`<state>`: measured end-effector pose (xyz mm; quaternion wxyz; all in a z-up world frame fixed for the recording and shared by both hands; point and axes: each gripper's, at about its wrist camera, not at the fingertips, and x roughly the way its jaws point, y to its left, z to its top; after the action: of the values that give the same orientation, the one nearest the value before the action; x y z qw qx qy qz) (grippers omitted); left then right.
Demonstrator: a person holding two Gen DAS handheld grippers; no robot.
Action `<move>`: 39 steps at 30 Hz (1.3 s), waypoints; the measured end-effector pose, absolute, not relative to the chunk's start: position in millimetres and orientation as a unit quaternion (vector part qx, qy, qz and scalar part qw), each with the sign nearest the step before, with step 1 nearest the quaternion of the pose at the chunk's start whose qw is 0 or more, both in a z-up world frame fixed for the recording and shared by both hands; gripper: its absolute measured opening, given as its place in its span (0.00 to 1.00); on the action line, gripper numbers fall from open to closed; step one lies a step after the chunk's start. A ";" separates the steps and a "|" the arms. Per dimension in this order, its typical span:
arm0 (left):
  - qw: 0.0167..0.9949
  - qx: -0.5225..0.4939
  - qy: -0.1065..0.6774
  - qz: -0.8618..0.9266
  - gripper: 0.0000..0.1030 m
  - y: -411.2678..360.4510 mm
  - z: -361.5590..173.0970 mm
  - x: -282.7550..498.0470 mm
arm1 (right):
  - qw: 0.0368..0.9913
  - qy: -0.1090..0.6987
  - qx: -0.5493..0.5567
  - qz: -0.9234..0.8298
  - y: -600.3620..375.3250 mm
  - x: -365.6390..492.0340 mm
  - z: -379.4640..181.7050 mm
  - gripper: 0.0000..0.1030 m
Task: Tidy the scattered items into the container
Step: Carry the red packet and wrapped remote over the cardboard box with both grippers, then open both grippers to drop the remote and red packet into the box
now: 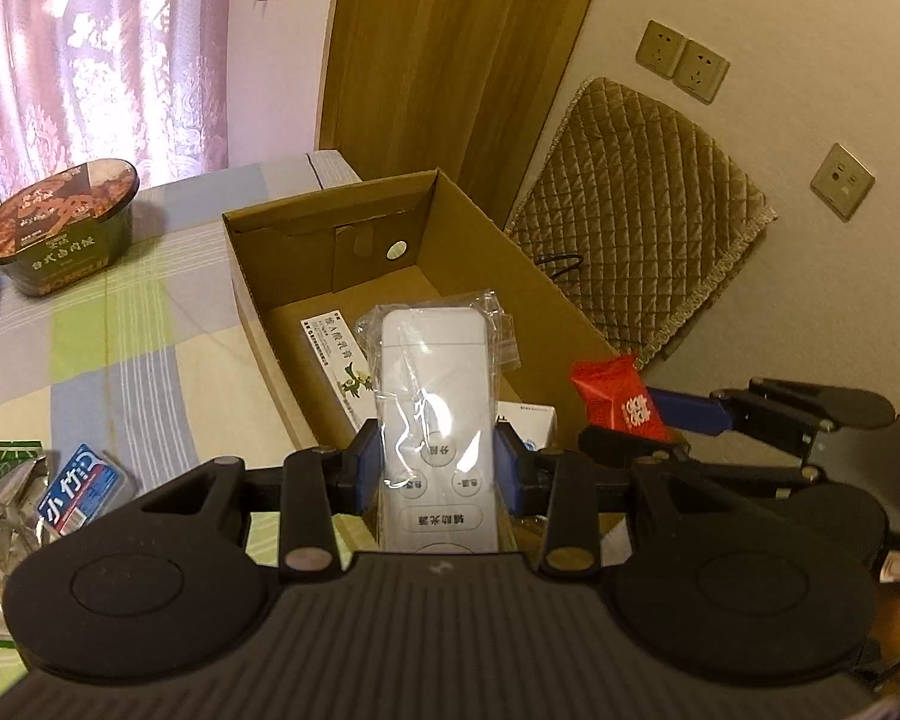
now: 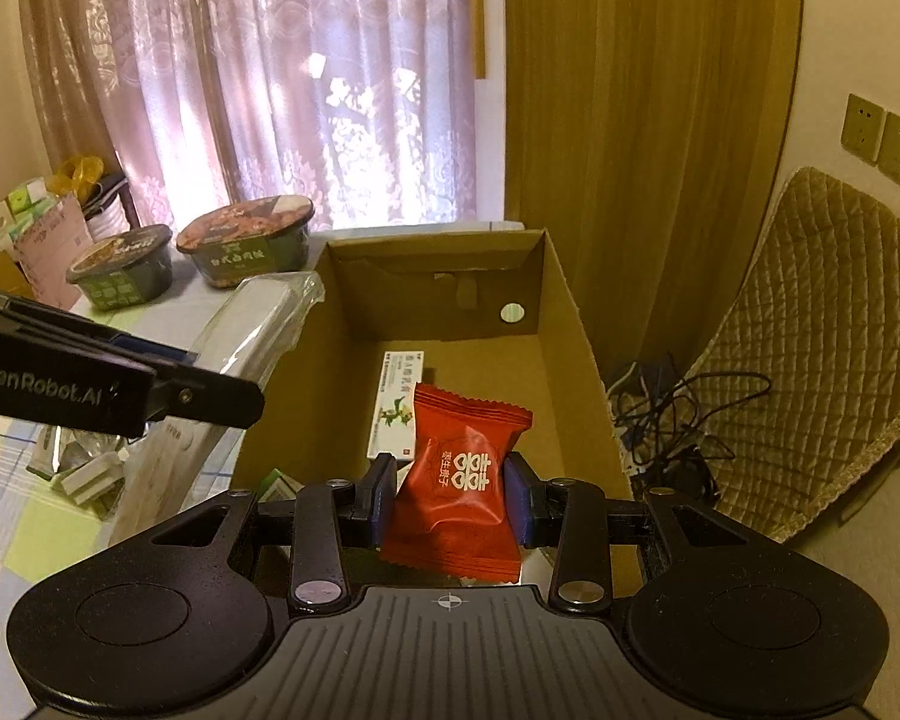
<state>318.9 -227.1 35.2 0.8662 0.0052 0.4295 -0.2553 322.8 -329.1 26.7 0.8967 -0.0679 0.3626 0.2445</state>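
My left gripper [image 1: 438, 468] is shut on a white remote [image 1: 432, 414] sealed in a clear plastic bag, held over the near end of the open cardboard box [image 1: 258, 324]. My right gripper [image 2: 456, 492] is shut on a red candy packet [image 2: 459, 480], also above the box [image 2: 576, 330]; the packet [image 1: 621, 399] shows at the right of the left wrist view. A white-and-green carton [image 2: 397, 414] lies flat on the box floor, seen as well in the left wrist view [image 1: 336, 360]. A white box [image 1: 531, 423] lies beside it.
Two instant noodle bowls [image 2: 249, 246] [image 2: 123, 273] stand on the checked cloth [image 1: 114, 360] left of the box. A blue packet [image 1: 78, 495] and foil wrappers [image 1: 6, 492] lie near the front left. A quilted cover [image 2: 810, 360] and tangled cables [image 2: 684, 414] sit right of the box.
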 end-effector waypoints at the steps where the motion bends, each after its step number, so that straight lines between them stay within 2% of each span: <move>1: 0.866 0.005 0.430 -0.254 0.32 -228.0 33.7 320.5 | 0.896 0.364 -0.068 0.244 -328.5 324.8 25.5 0.40; 31: 0.875 -0.019 0.422 -0.238 0.33 -245.3 14.0 372.4 | 0.893 0.376 -0.067 0.237 -323.6 358.3 3.8 0.40; 32: 0.877 -0.022 0.418 -0.236 0.39 -245.2 14.4 373.4 | 0.893 0.377 -0.068 0.237 -323.5 358.7 2.9 0.40; 33: 0.879 -0.022 0.414 -0.235 0.52 -245.4 15.3 373.8 | 0.893 0.378 -0.068 0.236 -323.6 359.1 2.2 0.40; 34: 0.881 -0.019 0.410 -0.234 0.56 -246.1 16.6 373.7 | 0.893 0.378 -0.067 0.236 -323.5 359.4 1.7 0.40; 39: 0.884 -0.008 0.407 -0.232 0.56 -246.2 19.2 372.2 | 0.893 0.378 -0.068 0.235 -323.3 359.7 0.7 0.40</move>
<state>372.2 -246.2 19.2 0.8835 -0.0084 0.4068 -0.2321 359.7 -323.3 0.7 0.8928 -0.0679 0.3783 0.2348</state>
